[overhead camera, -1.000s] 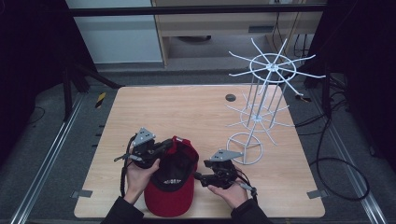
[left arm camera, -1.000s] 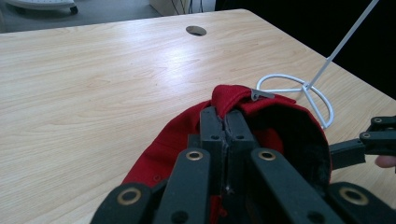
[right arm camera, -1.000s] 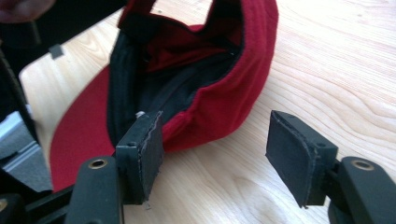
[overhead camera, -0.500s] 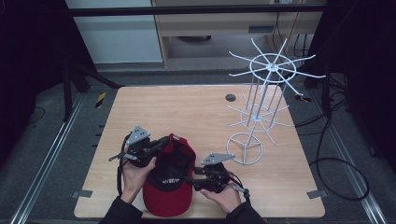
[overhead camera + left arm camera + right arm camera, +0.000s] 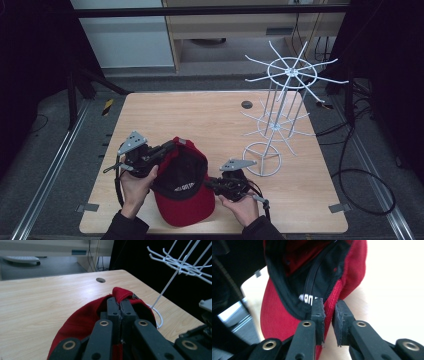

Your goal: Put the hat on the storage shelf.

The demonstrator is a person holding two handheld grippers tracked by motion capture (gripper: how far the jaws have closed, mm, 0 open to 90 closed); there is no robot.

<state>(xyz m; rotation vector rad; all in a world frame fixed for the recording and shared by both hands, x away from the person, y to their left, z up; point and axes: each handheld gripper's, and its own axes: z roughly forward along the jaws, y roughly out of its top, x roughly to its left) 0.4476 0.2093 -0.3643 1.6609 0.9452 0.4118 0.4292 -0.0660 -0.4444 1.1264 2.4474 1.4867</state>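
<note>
The cap point(image 5: 182, 187), inside up near the table's point(image 5: 210, 120) front edge, is pinched at its back rim by the left gripper point(image 5: 170, 146). The right gripper point(image 5: 209, 182) has just been closing on the side rim, now between its jaws. Judged step: securing a two-point hold; lifting toward the rack point(image 5: 280, 115) follows. Full pad contact is hard to confirm.

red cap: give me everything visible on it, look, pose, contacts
The red cap is fabric with a black lining and a white-lettered label inside. It lies upside down at the table's near edge, brim toward the person. The left gripper is shut on its far rim, bunching the cloth. The right gripper, whose jaws have just been closing, straddles the right rim, with the cloth between its pads.
</note>
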